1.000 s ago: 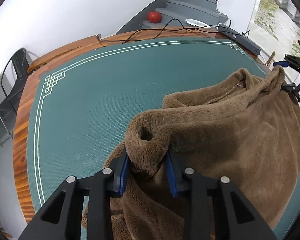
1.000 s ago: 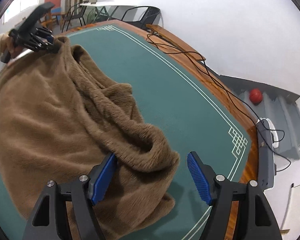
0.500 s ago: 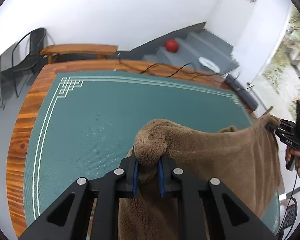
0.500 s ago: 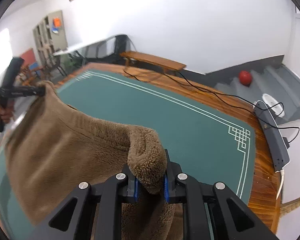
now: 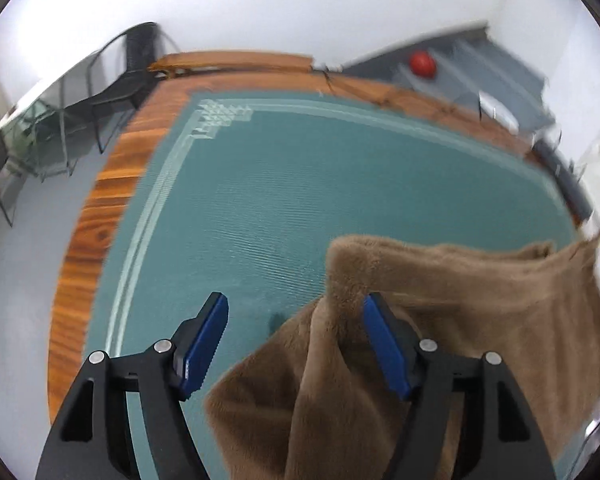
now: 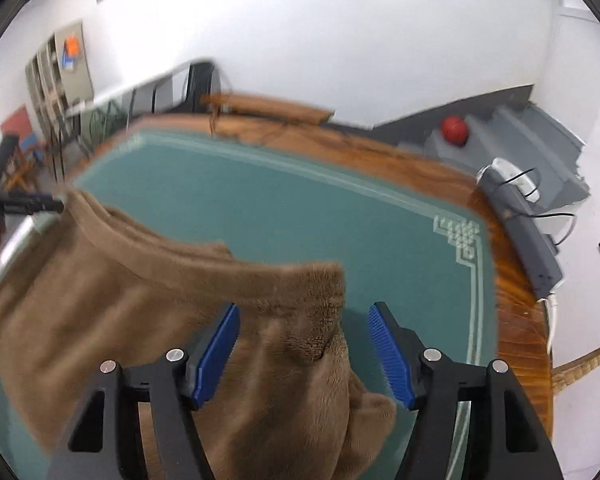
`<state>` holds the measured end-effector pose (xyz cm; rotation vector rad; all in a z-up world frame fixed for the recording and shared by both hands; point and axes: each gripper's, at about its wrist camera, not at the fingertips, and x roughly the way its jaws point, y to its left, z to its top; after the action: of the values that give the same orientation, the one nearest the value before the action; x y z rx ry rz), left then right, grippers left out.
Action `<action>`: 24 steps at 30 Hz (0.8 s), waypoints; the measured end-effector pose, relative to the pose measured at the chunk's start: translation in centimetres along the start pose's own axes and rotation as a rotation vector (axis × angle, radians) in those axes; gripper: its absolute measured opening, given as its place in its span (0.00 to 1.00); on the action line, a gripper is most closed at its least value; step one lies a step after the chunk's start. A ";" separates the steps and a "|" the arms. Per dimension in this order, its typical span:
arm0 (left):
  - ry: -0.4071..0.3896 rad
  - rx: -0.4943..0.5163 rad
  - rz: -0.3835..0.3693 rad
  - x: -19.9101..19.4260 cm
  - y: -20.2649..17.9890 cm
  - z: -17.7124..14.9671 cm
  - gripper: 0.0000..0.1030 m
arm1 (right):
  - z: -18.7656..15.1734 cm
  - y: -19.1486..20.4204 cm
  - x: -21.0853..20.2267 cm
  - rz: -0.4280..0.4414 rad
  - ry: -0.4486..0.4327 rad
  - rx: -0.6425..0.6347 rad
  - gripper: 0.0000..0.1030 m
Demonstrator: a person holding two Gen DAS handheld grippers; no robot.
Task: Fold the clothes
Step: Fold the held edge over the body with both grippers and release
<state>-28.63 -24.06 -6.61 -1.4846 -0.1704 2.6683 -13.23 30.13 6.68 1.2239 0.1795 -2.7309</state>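
Observation:
A brown fleece garment hangs spread above the green table mat, blurred by motion. My left gripper is open; a fold of the fleece leans against its right pad and the left pad is bare. In the right wrist view the same garment stretches off to the left, and its thick edge sits loose between the pads of my open right gripper. The left gripper shows far left at the garment's other corner, with a hand behind it.
The mat lies on a wooden table with a bare rim. Cables and a grey power bar sit on the far right rim. A bench, chairs, grey steps and a red ball lie beyond.
Half a second ago both grippers were shut on the fleece's top edge. Both have opened, and the fleece now rests loose at the pads.

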 end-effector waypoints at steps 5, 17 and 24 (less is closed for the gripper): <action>-0.036 0.012 -0.119 -3.3 -2.8 -2.9 0.79 | -2.0 1.9 1.5 0.048 0.071 0.072 0.76; 0.077 0.079 -0.004 -1.5 -7.2 -7.3 0.79 | -5.5 4.0 -1.9 0.135 0.036 0.191 0.76; 0.044 0.030 -0.070 -7.4 -10.8 -12.2 0.79 | -12.5 0.1 -8.5 0.122 -0.004 0.321 0.76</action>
<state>-14.21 -13.59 -5.31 -1.4983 -0.1755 2.5701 1.56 32.86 4.77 1.2542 -0.3357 -2.7258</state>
